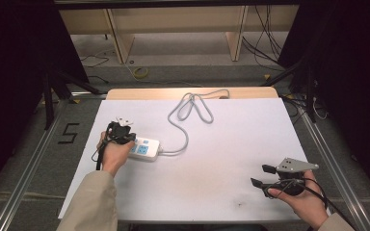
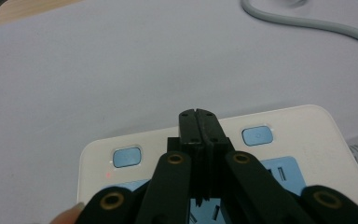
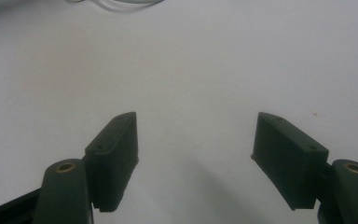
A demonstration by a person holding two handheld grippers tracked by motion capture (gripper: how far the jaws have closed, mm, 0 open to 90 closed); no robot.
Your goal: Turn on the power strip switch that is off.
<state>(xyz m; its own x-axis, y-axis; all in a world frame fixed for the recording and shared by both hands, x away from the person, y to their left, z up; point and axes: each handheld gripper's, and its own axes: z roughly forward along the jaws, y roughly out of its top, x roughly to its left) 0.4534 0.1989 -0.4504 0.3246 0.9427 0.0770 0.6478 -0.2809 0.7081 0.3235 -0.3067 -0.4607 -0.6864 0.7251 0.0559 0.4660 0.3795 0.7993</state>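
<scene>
A white power strip (image 1: 147, 149) with blue socket faces lies on the white sheet, left of centre. Its grey cable (image 1: 187, 137) runs back into a loop. My left gripper (image 1: 128, 139) is over the strip's left end with its jaws shut and nothing between them. In the left gripper view the shut tips (image 2: 199, 115) stand above the strip's top (image 2: 303, 121), between two blue buttons (image 2: 127, 157) (image 2: 257, 136); I cannot tell whether they touch it. My right gripper (image 1: 262, 175) is open over the bare sheet at the front right, jaws wide (image 3: 196, 120).
The white sheet (image 1: 231, 144) covers a wooden table whose far edge (image 1: 149, 93) shows. The cable loop (image 1: 195, 106) lies at the back centre. Black stands and floor cables flank the table. A fingertip (image 2: 67, 215) touches the strip's near corner.
</scene>
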